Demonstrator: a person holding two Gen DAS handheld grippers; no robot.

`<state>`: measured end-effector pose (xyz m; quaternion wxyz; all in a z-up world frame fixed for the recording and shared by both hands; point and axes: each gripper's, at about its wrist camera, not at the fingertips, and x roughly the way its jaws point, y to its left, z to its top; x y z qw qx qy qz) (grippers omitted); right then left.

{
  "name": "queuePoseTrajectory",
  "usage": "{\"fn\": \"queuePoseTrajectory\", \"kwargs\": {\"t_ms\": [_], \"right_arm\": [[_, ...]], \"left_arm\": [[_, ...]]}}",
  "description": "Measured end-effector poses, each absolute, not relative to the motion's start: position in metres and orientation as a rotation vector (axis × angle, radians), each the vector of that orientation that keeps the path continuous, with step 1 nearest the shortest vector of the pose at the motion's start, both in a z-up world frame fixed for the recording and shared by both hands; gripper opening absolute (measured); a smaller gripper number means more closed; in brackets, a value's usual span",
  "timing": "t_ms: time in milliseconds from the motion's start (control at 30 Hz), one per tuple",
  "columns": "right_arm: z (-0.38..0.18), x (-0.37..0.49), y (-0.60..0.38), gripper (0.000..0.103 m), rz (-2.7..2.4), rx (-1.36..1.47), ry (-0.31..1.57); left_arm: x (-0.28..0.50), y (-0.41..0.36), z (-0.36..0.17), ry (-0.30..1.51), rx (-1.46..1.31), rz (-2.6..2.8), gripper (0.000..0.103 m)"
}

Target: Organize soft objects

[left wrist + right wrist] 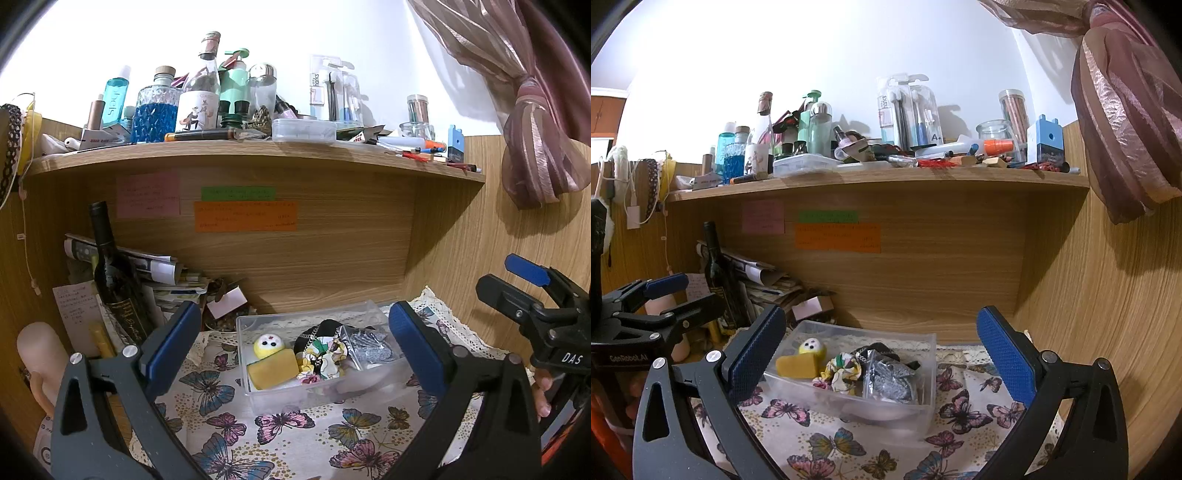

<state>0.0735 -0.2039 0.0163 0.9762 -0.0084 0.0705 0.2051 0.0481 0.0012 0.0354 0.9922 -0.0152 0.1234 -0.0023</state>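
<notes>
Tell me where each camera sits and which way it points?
Left wrist: rides the left hand-held gripper, facing the clear box under the shelf; the right hand-held gripper shows at its right edge.
Right wrist: rides the right hand-held gripper, facing that box from the right; the left one appears at left.
Shared: box, butterfly cloth, wine bottle.

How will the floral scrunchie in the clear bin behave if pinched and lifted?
The scrunchie looks like ruffled fabric, so probably floppy and light, squashing under the pads. A chain lies right beside it and may snag and come along. The bin seems light and might shift.
</notes>
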Motion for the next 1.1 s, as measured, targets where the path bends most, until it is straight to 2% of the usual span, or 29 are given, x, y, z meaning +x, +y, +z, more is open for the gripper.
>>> {"fn": "queuePoseTrajectory", "kwargs": {"t_ms": [1100], "right_arm": [[0.0151,0.0733,-0.1998,0.103,0.413,-0.018,0.147]], "left_arm": [[0.0497,-0.0039,0.0342,0.249,-0.045,-0.014,0.103]]}}
